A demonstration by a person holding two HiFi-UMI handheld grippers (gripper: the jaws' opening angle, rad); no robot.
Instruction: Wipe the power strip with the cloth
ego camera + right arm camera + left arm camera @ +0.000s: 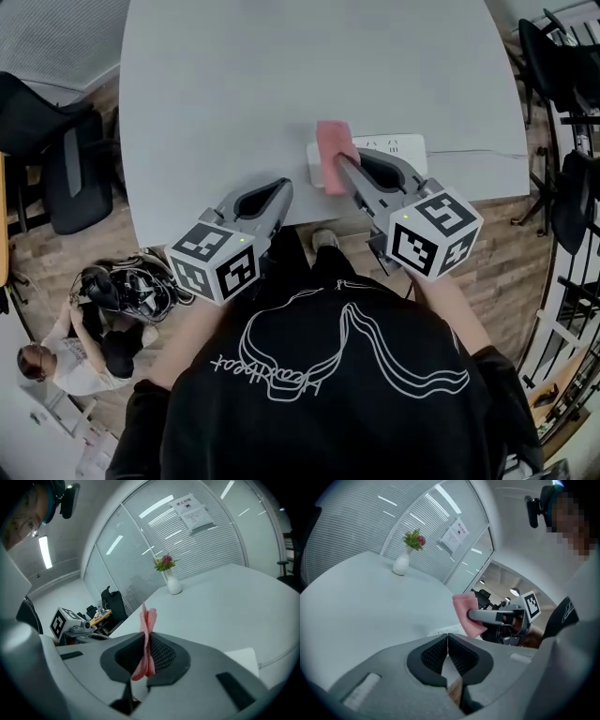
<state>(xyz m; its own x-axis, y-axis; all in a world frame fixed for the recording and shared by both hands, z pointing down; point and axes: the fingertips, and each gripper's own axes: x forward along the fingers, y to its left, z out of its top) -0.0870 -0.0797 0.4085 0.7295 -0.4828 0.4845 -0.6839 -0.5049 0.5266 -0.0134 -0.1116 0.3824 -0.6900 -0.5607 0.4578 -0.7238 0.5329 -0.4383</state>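
Over the left end of the power strip (401,146), near the bench (234,84) edge, my right tongs (343,161) pinch the pink cloth (332,148). My left tongs (284,187), clenched on nothing, hover left of the power strip.

Surface: pale grey round-edged tabletop (281,75).
Vase: small white ceramic vase (400,566), upright near the surface's far side, holding green sprigs and a pink flower (414,538).
Chair: black office chair (66,164), left of the surface.
Floor: wood-plank floor (56,258); a person (66,352) sits there beside tangled black cables (131,289).
Wall: white slatted blinds (211,541), with a printed paper notice (192,510).
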